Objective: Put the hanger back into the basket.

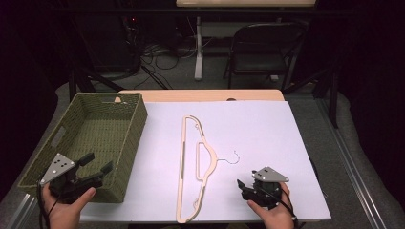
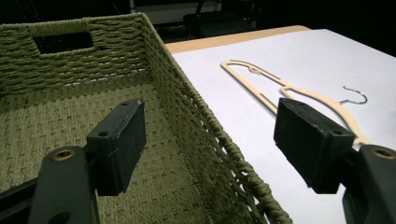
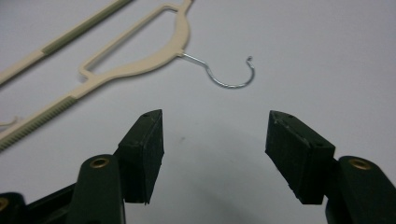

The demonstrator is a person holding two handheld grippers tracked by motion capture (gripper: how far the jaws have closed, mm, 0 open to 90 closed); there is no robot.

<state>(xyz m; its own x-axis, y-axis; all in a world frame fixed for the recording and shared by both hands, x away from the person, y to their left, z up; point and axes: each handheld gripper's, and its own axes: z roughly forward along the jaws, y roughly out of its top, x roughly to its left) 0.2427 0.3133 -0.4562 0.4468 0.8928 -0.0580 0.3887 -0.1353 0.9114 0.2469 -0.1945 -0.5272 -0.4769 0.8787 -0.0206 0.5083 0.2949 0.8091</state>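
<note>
Left hand [image 1: 64,210] low at the desk's near left corner, holding the left tool [image 1: 98,170] with jaws spread wide, gripping nothing, poised over the near right wall of the basket [image 1: 133,125]. Right hand [image 1: 276,217] at the near right edge, right tool [image 1: 244,187] resting low over the white desk [image 1: 267,129], jaws apart and empty, aimed toward the hanger's wire hook [image 3: 231,77]. One green woven basket at the left, nothing seen inside. One cream hanger [image 1: 191,167] flat mid-desk, between basket and right tool, touching neither. Two tools, one per hand.
</note>
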